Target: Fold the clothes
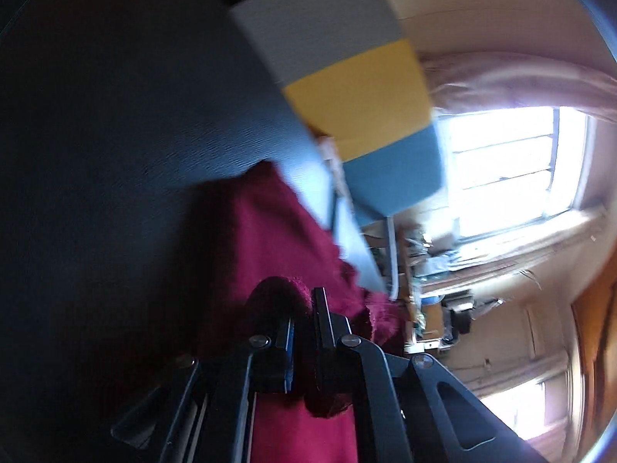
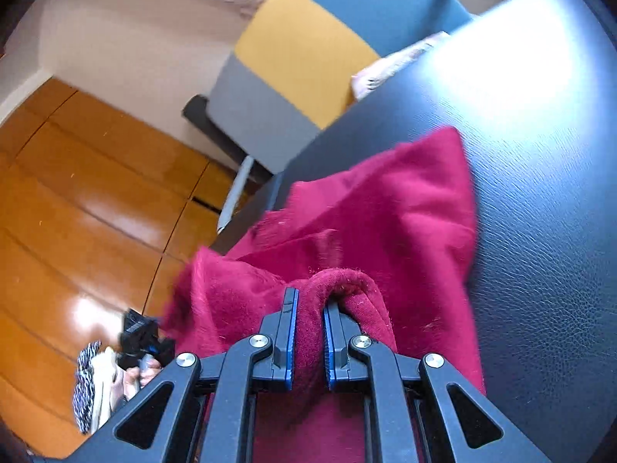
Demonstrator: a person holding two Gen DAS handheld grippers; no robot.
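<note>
Both my claws grip the crimson cloth over the dark worktop.

My left claw (image 1: 304, 308) is clamped on a bunched fold of the crimson cloth (image 1: 262, 231); my right claw (image 2: 310, 308) pinches another fold of it. The cloth spreads ahead of both claws onto the black worktop (image 2: 540, 154). Beyond it stands a chair (image 2: 300, 46) striped grey, yellow and blue.

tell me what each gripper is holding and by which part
Both hold the same crimson fleece cloth. The left gripper pinches a bunched fold of it; the right gripper clamps a rolled edge between its fingers.
</note>
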